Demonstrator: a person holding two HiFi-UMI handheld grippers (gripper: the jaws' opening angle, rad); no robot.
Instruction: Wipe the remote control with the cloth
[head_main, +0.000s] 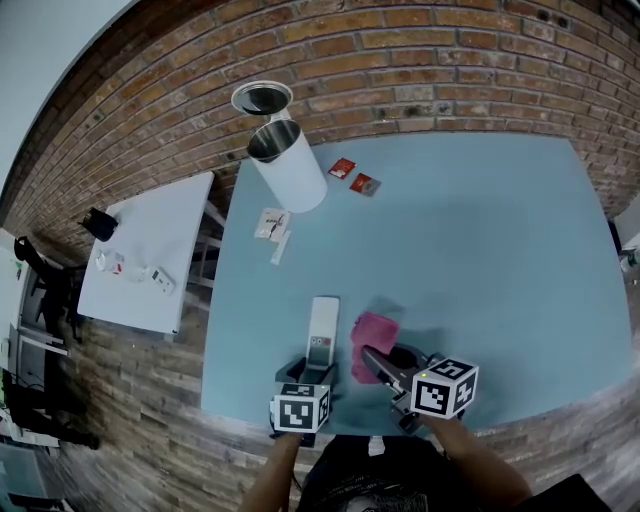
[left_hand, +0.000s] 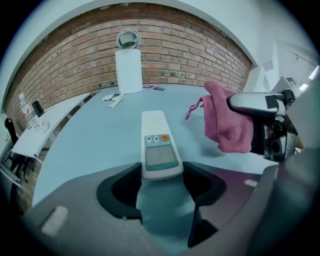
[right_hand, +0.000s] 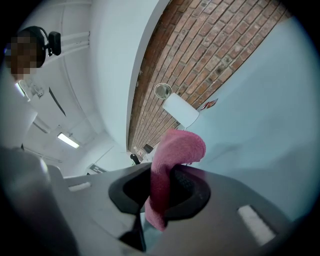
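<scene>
Head view: remote control flat on blue table, near front edge; pink cloth just right of it, in right gripper

Left gripper view: left gripper jaws narrow, pinching remote control's near end

Right gripper view: jaws clamped on cloth, which is raised off table

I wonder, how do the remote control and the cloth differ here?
The remote control is white and rigid, the cloth pink and limp. The remote control lies flat on the table; the cloth hangs above it. Both are gripped, by the left gripper and right gripper respectively.
</scene>
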